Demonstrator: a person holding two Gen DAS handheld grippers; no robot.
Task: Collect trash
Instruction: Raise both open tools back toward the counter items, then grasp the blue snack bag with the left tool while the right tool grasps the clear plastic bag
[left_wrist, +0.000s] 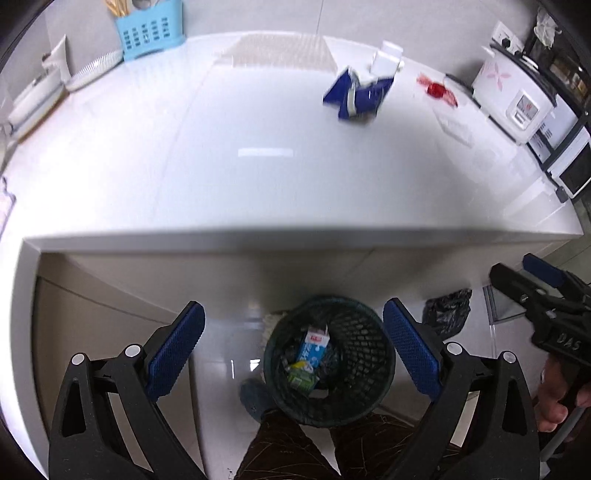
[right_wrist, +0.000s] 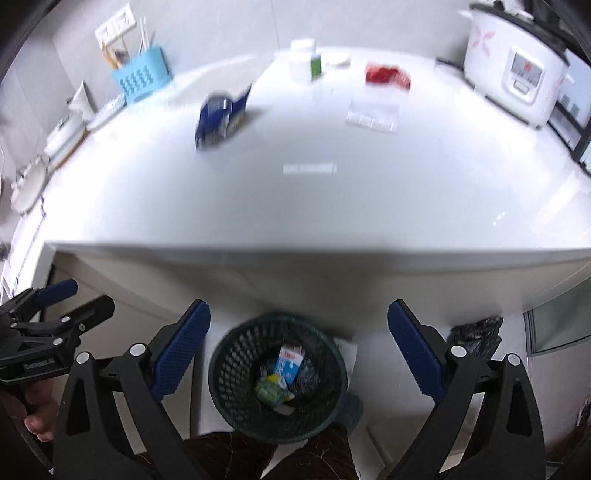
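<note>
My L fingers (left_wrist: 293, 347) wide, empty; R fingers (right_wrist: 299, 349) wide, empty too, both above the bin (left_wrist: 328, 360) on the floor below the tabletop's (left_wrist: 258, 166) near edge. Carton (left_wrist: 313, 349) already in the bin. Blue wrapper (left_wrist: 356, 92) and red wrapper (left_wrist: 436, 89) sit toward the far edge. Risk: far reach, thin wrapper slips or scoots off.

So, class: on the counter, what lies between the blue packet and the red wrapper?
In the right wrist view, a white bottle stands behind the gap between blue packet and red wrapper; otherwise bare countertop.
</note>
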